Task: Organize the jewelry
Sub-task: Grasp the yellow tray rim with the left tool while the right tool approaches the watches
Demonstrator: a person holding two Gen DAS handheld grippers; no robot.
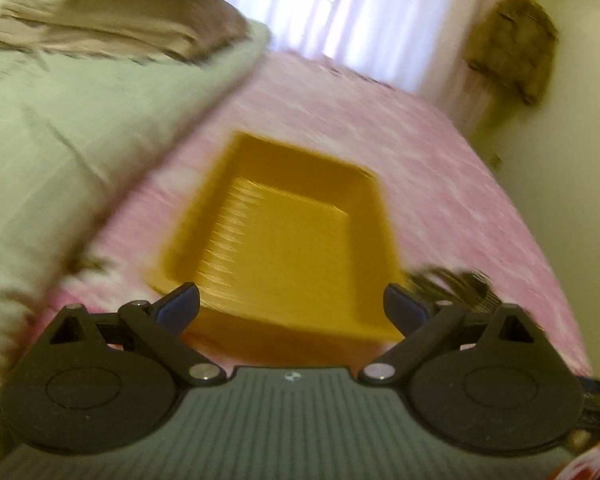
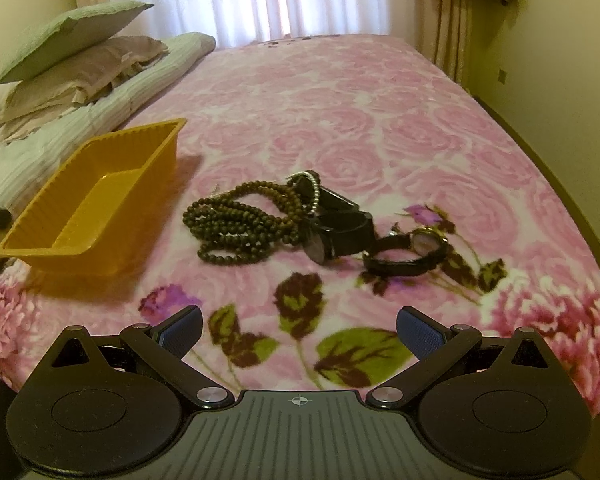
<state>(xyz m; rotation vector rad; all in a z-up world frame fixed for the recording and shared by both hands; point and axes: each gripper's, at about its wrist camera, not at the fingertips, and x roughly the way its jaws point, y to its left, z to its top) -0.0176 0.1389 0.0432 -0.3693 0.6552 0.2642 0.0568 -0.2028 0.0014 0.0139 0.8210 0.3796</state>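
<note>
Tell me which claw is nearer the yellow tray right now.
Left. The left claw is open right at the yellow tray's near edge, which lies between its fingers. The right claw, also open, hangs back over the blanket, with the tray off to its left.

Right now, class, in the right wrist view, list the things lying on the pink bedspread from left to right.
Yellow tray → brown bead necklace → black-strapped watch → gold-rimmed watch. The silver bracelet lies over both the beads and the black watch, so I leave it out.
</note>
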